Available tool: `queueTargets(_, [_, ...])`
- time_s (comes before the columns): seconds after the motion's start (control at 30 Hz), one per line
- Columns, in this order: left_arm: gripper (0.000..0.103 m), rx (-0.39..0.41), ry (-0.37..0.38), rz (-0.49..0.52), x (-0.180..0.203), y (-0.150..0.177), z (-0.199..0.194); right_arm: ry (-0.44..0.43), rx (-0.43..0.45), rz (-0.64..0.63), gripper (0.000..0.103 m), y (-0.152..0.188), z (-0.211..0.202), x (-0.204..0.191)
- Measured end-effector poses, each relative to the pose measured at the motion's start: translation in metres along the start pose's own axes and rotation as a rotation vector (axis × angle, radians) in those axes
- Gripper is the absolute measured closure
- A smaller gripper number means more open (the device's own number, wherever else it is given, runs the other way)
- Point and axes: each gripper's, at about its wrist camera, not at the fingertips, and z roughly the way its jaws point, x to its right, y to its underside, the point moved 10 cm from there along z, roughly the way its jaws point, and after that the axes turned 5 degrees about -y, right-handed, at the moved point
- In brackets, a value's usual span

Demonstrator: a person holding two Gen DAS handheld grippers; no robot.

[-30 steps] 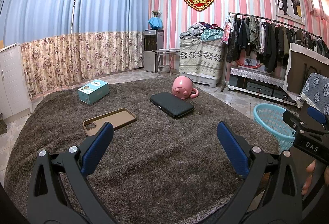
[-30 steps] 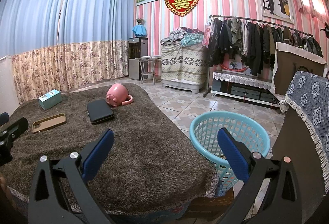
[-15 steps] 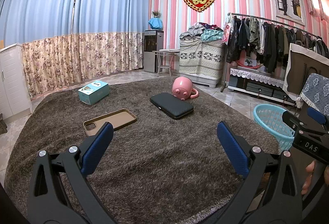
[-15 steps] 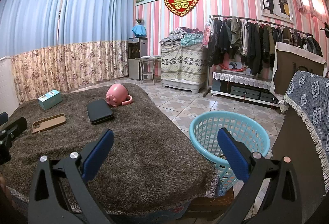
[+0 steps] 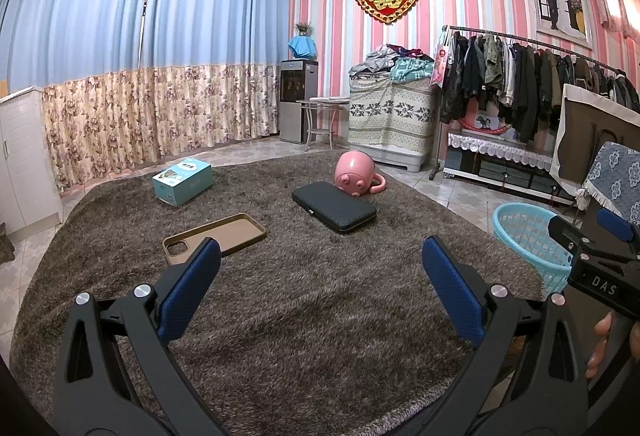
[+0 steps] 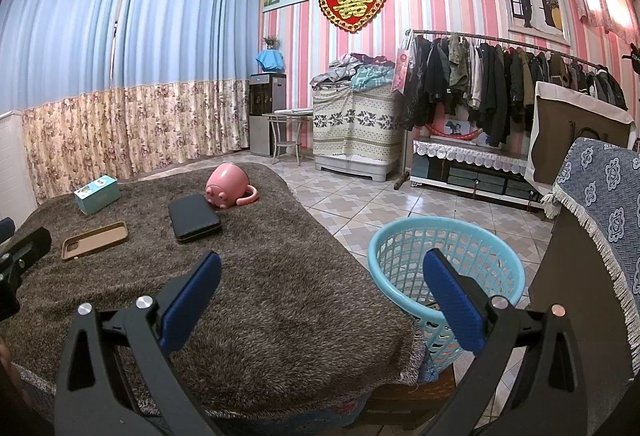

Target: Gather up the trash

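Observation:
On a brown shaggy cloth (image 5: 304, 316) lie a teal box (image 5: 183, 175), a tan phone case (image 5: 214, 239), a black flat case (image 5: 334, 206) and a pink pig mug (image 5: 356, 175) on its side. A light blue mesh basket (image 6: 444, 260) stands past the cloth's right edge; it also shows in the left wrist view (image 5: 528, 240). My left gripper (image 5: 320, 288) is open and empty above the near cloth. My right gripper (image 6: 320, 292) is open and empty over the cloth's right edge, beside the basket.
A dark cabinet with a blue patterned cloth (image 6: 600, 228) stands right of the basket. A clothes rack (image 6: 500, 83), a covered chest (image 6: 356, 131) and a small metal table (image 6: 286, 131) line the far wall. Tiled floor (image 6: 360, 203) lies beyond.

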Motion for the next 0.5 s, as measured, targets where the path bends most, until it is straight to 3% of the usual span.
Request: queueTargets(0.5, [0.005, 0.003, -0.003, 0.000, -0.0027, -0.0006, 0.0024, 0.004, 0.003, 0.013, 0.004, 0.0004, -0.0024, 0.0038])
